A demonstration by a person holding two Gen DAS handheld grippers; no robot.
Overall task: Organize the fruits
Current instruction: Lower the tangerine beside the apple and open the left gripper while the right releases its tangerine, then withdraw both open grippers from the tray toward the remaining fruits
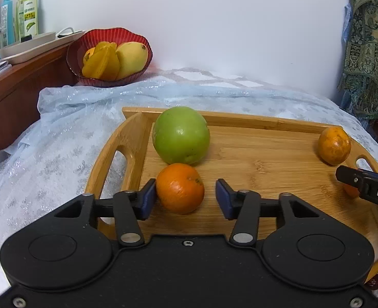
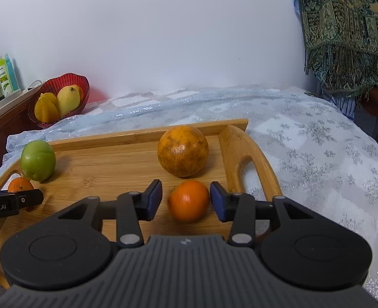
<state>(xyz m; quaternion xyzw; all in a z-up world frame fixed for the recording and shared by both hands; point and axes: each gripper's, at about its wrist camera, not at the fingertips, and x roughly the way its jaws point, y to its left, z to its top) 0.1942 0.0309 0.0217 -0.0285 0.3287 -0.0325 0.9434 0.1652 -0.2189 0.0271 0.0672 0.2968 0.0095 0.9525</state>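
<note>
- The red fluted bowl [image 1: 109,56] stands at the far left corner of the cloth-covered surface, against the wooden cabinet [image 1: 21,89]. It already holds a mango [image 1: 132,57] and yellow starfruit [image 1: 101,63]. I judge it one sorting place, with the tray taking the round fruit.
- The bamboo tray [image 1: 278,159] lies in front on the snowflake-patterned cloth [image 1: 60,133]; its raised rim should keep round fruit from rolling off.
- At the tray's left end, a green apple-like fruit [image 1: 181,134] sits near the far rim, with a small orange [image 1: 180,188] just in front of it, about touching.
- The left gripper [image 1: 186,197] brackets that small orange. Its left pad looks to be at the peel and its right pad stands clear, so the jaws are apart and nothing is clamped. The orange rests on the tray boards, as if set down there to pair with the green fruit.
- At the right end, a large mottled orange [image 2: 183,151] sits near the handle cutout.
- A smooth, glossy orange fruit [image 2: 189,200], perhaps a persimmon or tomato, rests just in front of it.
- The right gripper [image 2: 186,200] straddles it with a gap at the left pad and the right pad close beside; unclamped too, mirroring the left.
</note>
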